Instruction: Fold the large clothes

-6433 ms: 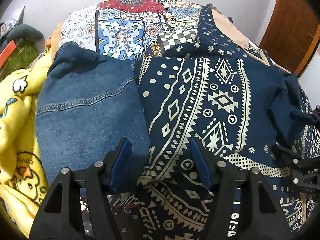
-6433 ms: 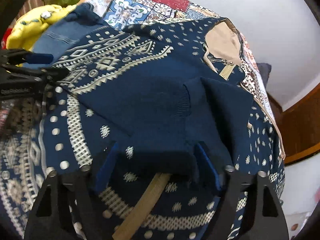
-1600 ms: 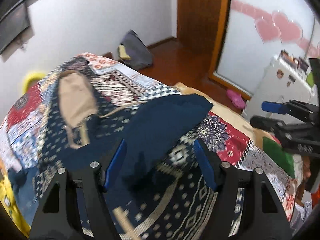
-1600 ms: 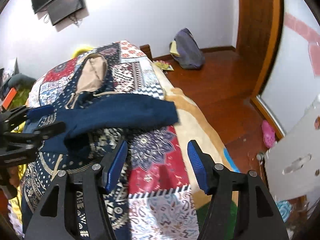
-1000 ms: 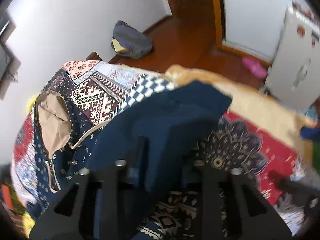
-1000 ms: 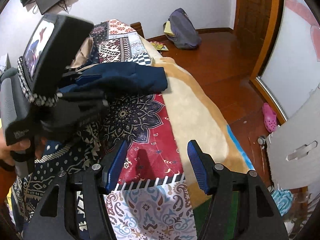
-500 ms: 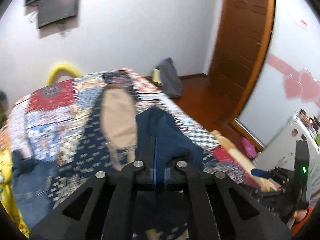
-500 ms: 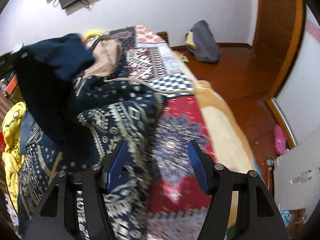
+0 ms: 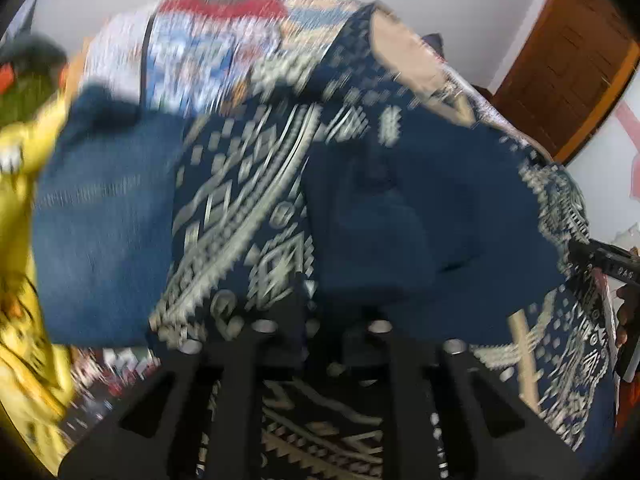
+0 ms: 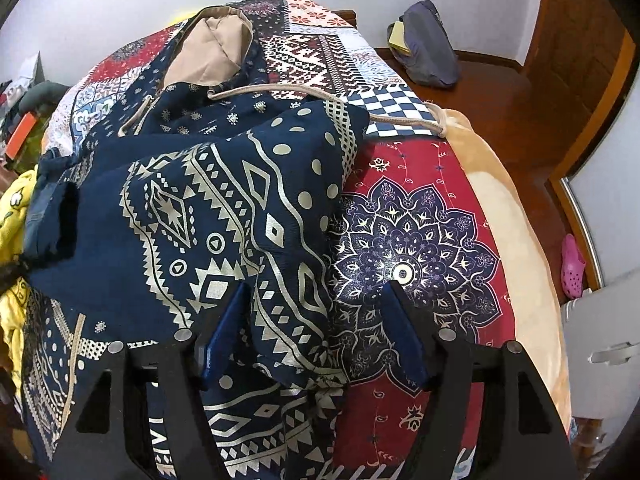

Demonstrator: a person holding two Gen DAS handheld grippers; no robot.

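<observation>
On the patchwork bedspread (image 10: 404, 248) the navy patterned hoodie (image 10: 224, 208) lies folded, denim (image 9: 100, 220) and yellow cloth (image 9: 20, 280) crowding it at nine o'clock. Bare bedspread and wooden floor (image 10: 500, 80) lie open at three o'clock. Left gripper (image 9: 320, 320) is opening, navy sleeve (image 9: 420, 232) between its jaws; right gripper (image 10: 316, 332) spreads apart over the hoodie's edge, unclamped.

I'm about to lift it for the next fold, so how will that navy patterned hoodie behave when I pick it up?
The hoodie will likely be floppy: it lies in soft bunched folds, so ungripped parts should sag. Its drawstring trails loose across the bedspread and may dangle. The doubled layers look thick, so probably fairly hefty.
</observation>
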